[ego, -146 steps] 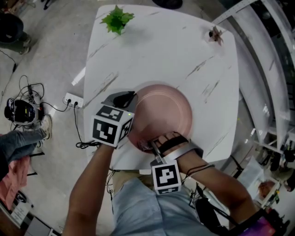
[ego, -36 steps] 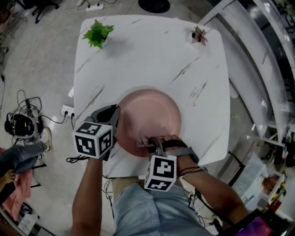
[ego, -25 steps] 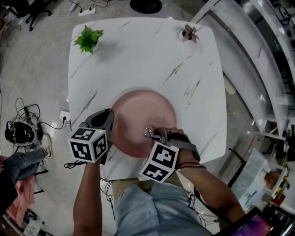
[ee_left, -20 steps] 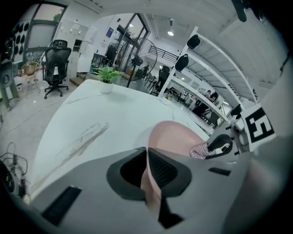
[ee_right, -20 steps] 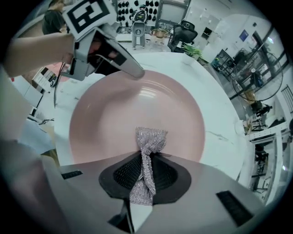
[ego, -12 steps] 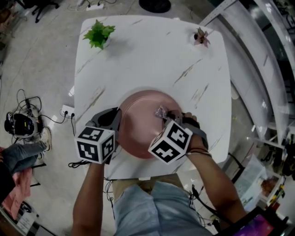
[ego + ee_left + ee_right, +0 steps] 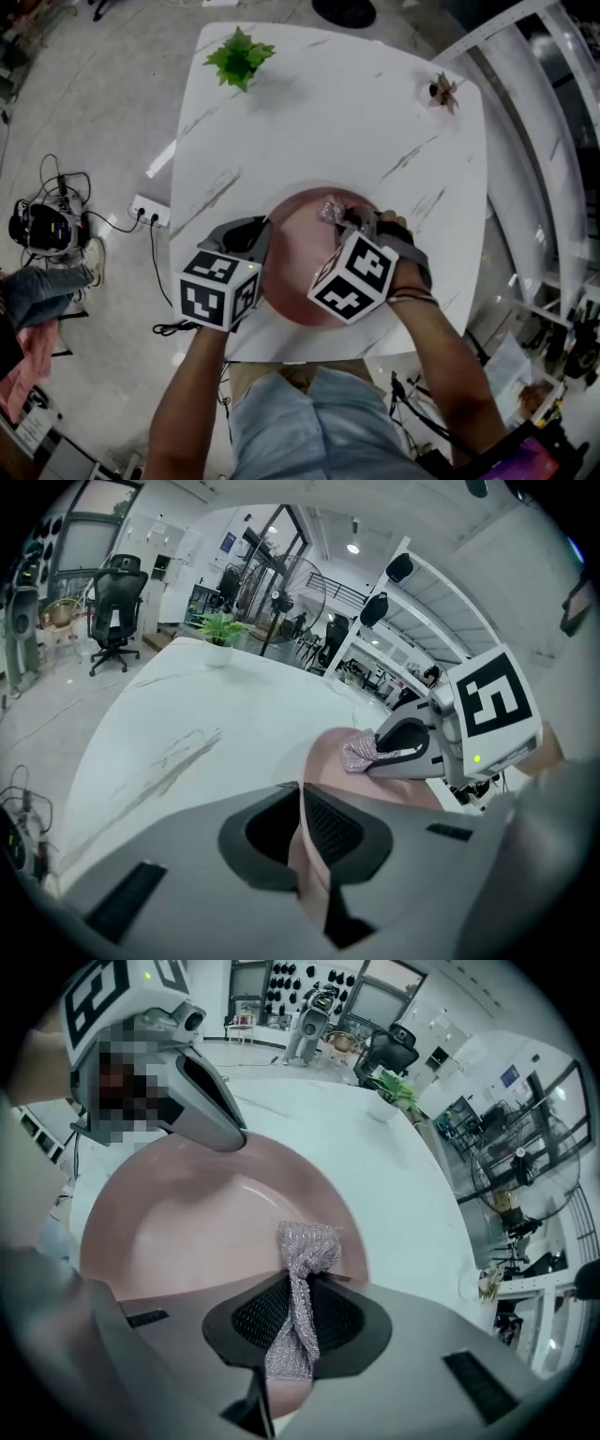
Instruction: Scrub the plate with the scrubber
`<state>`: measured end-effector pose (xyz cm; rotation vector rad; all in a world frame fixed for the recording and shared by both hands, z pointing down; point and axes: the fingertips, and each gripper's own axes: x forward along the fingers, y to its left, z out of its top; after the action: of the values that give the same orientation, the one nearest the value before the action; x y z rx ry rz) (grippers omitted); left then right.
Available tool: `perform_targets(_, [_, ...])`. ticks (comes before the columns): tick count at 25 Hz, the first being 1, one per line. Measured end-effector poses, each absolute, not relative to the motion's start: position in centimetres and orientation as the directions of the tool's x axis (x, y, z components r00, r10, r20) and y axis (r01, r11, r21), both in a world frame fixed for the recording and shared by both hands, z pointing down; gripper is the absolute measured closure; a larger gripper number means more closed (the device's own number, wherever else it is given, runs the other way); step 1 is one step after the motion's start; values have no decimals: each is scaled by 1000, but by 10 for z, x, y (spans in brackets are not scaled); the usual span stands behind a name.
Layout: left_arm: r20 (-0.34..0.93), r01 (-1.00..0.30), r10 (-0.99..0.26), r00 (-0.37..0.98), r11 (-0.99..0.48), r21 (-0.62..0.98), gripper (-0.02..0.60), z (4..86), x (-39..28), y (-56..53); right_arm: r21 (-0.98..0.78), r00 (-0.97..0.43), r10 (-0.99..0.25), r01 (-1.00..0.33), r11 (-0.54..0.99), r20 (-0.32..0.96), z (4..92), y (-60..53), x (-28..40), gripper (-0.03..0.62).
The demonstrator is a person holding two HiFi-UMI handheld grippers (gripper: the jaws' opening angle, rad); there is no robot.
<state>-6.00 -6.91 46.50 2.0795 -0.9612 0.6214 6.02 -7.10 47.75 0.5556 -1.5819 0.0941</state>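
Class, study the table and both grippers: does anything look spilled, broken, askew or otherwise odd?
Nothing stands out: the left gripper clamps the rim of the pink plate, and the right gripper holds the scrubber on it.

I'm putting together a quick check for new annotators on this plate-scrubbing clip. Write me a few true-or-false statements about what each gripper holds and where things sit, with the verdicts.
1. The left gripper is shut on the rim of the pink round plate. True.
2. The right gripper is empty. False: it is shut on the silvery mesh scrubber.
3. The scrubber is at the plate's near rim, closest to the person. False: the head view shows it at the plate's far side.
4. A green leafy plant stands near the far left corner of the white marble table. True.
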Motion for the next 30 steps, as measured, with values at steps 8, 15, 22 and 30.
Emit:
perform_targets(8, [675,-788,-425,603,-445,424,568,464,-60,-70,291,-37,-305,-210,933,951,475,-60,11,517])
perform_targets(15, [670,-786,-430,605,-453,420,568,463,-61,-71,280,-101,-289,-100,955,952,473,-32,-20,517])
perform_targets(22, [671,-787,-430,604,-453,419,568,464,-61,-70,220,-167,-222,-29,975,961,473,15,-37,517])
perform_targets(30, [674,-790,-431,600,-452,414,568,467,-61,-73,132,-204,-137,-38,990,969,473,61,-30,517])
